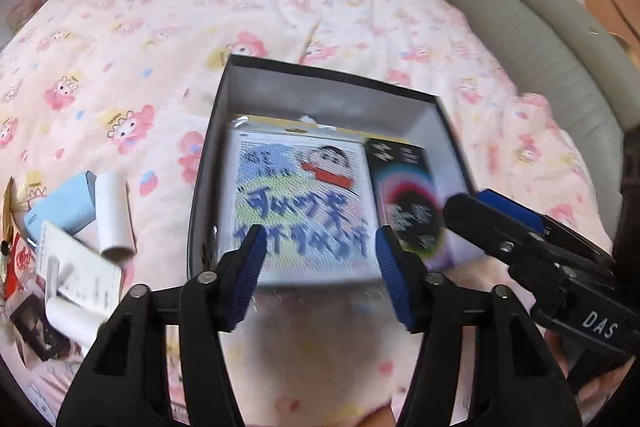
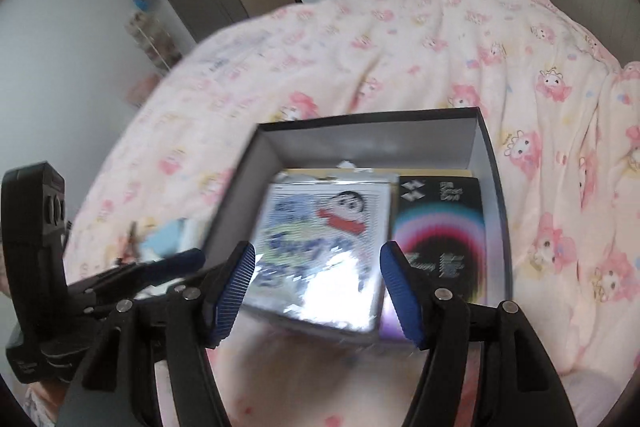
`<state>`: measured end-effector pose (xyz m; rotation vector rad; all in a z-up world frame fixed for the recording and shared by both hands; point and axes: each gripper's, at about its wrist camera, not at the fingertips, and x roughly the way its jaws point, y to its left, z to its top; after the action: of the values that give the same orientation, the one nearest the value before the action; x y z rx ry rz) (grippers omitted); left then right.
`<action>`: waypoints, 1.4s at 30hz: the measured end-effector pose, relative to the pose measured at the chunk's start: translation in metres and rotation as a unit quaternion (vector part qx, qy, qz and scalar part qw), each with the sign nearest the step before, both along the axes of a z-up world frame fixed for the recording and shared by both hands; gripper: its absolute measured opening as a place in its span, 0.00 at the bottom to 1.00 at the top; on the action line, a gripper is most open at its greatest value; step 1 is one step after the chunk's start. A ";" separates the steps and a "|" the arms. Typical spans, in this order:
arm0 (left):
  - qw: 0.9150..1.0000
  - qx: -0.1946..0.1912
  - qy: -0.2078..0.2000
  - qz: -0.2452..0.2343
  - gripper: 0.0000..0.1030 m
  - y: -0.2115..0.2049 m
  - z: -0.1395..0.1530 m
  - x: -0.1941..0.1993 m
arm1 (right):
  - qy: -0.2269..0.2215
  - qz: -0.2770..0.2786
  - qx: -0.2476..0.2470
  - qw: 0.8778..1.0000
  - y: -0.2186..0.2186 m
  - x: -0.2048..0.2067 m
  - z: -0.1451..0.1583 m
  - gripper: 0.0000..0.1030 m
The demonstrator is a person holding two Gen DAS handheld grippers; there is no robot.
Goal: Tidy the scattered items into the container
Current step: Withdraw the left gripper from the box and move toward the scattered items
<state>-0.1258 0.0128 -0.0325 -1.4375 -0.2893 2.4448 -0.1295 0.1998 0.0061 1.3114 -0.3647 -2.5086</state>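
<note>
A dark box [image 1: 224, 99] with a grey inside sits on the pink bedspread. In it lie a cartoon-printed packet [image 1: 304, 203] in a glossy sleeve and, to its right, a black packet with a rainbow arc [image 1: 404, 195]. My left gripper [image 1: 320, 239] hovers over the box's near edge, open, with nothing held. My right gripper [image 1: 476, 201] comes in from the right beside the black packet. In the right wrist view the right gripper [image 2: 316, 255] is open above the cartoon packet [image 2: 320, 227] in the box [image 2: 492, 187], with the left gripper [image 2: 176, 265] at its left.
Loose items lie left of the box: a light blue case [image 1: 60, 211], a white roll [image 1: 114, 215], a notepad [image 1: 76, 267], a white tube [image 1: 68, 319] and a dark card [image 1: 36, 331]. A grey padded headboard [image 1: 540, 39] borders the bed on the right.
</note>
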 end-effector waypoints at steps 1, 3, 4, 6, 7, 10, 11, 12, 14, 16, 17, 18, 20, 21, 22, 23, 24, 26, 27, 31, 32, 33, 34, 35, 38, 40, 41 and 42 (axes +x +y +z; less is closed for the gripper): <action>1.000 0.004 0.009 -0.012 0.63 -0.001 0.005 0.012 | 0.007 0.008 -0.006 1.000 -0.006 0.008 0.004 0.66; 0.999 -0.011 0.029 -0.026 0.63 0.003 0.009 0.033 | 0.018 0.037 -0.011 0.999 -0.024 0.023 0.008 0.69; 0.999 -0.026 0.038 -0.028 0.63 0.006 0.010 0.043 | 0.020 0.056 -0.013 0.998 -0.037 0.030 0.007 0.69; 0.998 -0.044 0.046 -0.022 0.63 0.004 0.008 0.058 | 0.028 0.089 -0.023 0.995 -0.059 0.047 0.007 0.67; 0.998 -0.045 0.043 -0.018 0.63 0.000 0.007 0.063 | 0.031 0.088 -0.024 0.995 -0.065 0.055 0.006 0.67; 0.999 -0.042 0.031 0.004 0.63 -0.021 0.002 0.075 | 0.029 0.088 -0.039 0.995 -0.077 0.068 0.002 0.68; 0.999 -0.045 0.029 0.010 0.63 -0.028 0.002 0.079 | 0.023 0.090 -0.036 0.995 -0.081 0.070 0.000 0.68; 0.998 -0.049 0.028 0.019 0.63 -0.034 0.002 0.083 | 0.021 0.092 -0.028 0.995 -0.085 0.072 -0.001 0.68; 0.997 -0.052 0.029 0.038 0.63 -0.047 0.000 0.089 | 0.024 0.100 -0.014 0.995 -0.094 0.074 -0.002 0.68; 0.997 -0.046 0.030 0.051 0.63 -0.060 0.000 0.095 | 0.022 0.102 -0.017 0.994 -0.101 0.075 -0.004 0.68; 0.997 -0.045 0.031 0.056 0.63 -0.065 0.000 0.098 | 0.019 0.102 -0.019 0.994 -0.104 0.074 -0.006 0.68; 0.997 -0.047 0.033 0.060 0.63 -0.070 -0.001 0.100 | 0.018 0.101 -0.018 0.995 -0.107 0.076 -0.007 0.68; 0.995 -0.054 0.039 0.069 0.63 -0.080 0.000 0.104 | 0.021 0.104 -0.013 0.994 -0.115 0.078 -0.007 0.67; 0.995 -0.057 0.041 0.074 0.63 -0.087 0.000 0.106 | 0.020 0.106 -0.011 0.994 -0.119 0.079 -0.008 0.67; 0.994 -0.056 0.042 0.078 0.63 -0.093 0.000 0.108 | 0.018 0.107 -0.010 0.994 -0.123 0.079 -0.009 0.67; 0.994 -0.053 0.042 0.083 0.63 -0.101 0.000 0.110 | 0.016 0.108 -0.011 0.994 -0.127 0.078 -0.010 0.67; 0.994 -0.048 0.040 0.091 0.63 -0.112 -0.001 0.111 | 0.014 0.109 -0.013 0.994 -0.131 0.077 -0.011 0.67; 0.993 -0.042 0.038 0.107 0.63 -0.131 -0.002 0.113 | 0.010 0.117 -0.016 0.993 -0.143 0.074 -0.014 0.67; 0.992 -0.039 0.036 0.118 0.63 -0.142 -0.004 0.114 | 0.008 0.122 -0.017 0.992 -0.149 0.073 -0.016 0.67; 0.987 -0.017 0.021 0.160 0.61 -0.186 -0.015 0.115 | -0.006 0.146 -0.026 0.989 -0.179 0.062 -0.027 0.67; 0.985 -0.013 0.016 0.170 0.61 -0.194 -0.020 0.115 | -0.010 0.149 -0.022 0.989 -0.186 0.059 -0.032 0.67; 0.984 -0.012 0.012 0.180 0.60 -0.203 -0.025 0.113 | -0.014 0.151 -0.017 0.988 -0.193 0.055 -0.036 0.67; 0.983 -0.013 0.009 0.184 0.58 -0.210 -0.029 0.111 | -0.019 0.154 -0.012 0.988 -0.199 0.052 -0.042 0.67; 0.982 -0.016 0.004 0.188 0.56 -0.215 -0.034 0.108 | -0.024 0.156 -0.008 0.987 -0.205 0.048 -0.047 0.67; 0.981 -0.011 -0.008 0.194 0.56 -0.226 -0.046 0.098 | -0.042 0.163 0.012 0.986 -0.221 0.038 -0.063 0.67; 0.981 -0.002 -0.010 0.195 0.56 -0.231 -0.050 0.092 | -0.047 0.167 0.024 0.985 -0.227 0.033 -0.069 0.67; 0.981 0.000 -0.011 0.195 0.56 -0.233 -0.051 0.090 | -0.050 0.169 0.029 0.984 -0.231 0.031 -0.073 0.67; 0.980 0.001 -0.012 0.197 0.56 -0.235 -0.053 0.086 | -0.052 0.171 0.033 0.983 -0.234 0.028 -0.075 0.67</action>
<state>-0.0393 -0.2221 -0.0853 -1.5317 -0.6368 2.7288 -0.1010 -0.0339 -0.0688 1.3985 -0.0683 -2.1896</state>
